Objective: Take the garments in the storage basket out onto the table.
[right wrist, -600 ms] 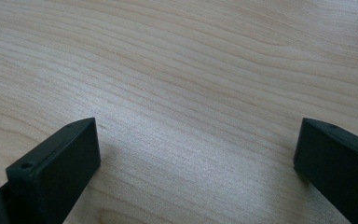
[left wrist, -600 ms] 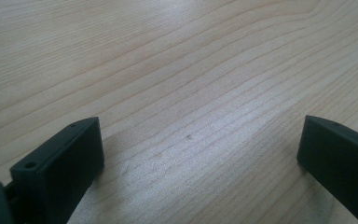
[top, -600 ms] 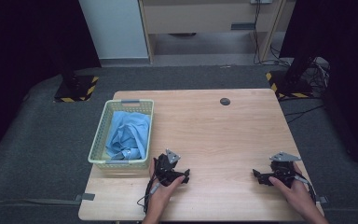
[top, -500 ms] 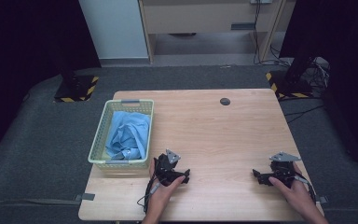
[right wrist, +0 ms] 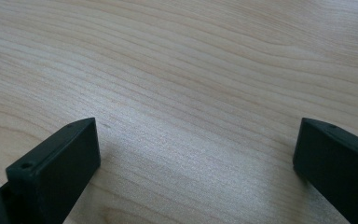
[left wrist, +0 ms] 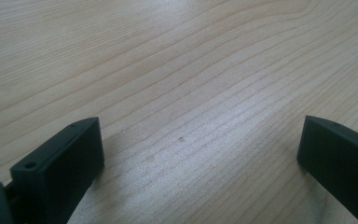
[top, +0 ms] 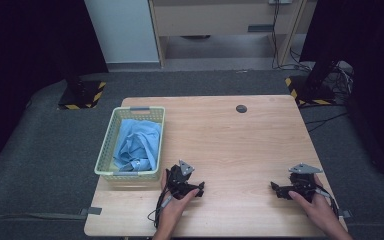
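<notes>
A pale green basket stands at the left of the wooden table and holds a crumpled blue cloth. My left gripper rests low on the table just right of the basket's near corner, a hand on it. In the left gripper view the left gripper is open, with bare wood between its black jaws. My right gripper lies near the table's front right, held by the other hand. In the right gripper view the right gripper is open over bare wood too.
A small dark round disc sits near the table's far edge. Black stands with yellow-striped bases flank the table on the grey floor, and cables lie at the back right. A wooden cabinet stands behind.
</notes>
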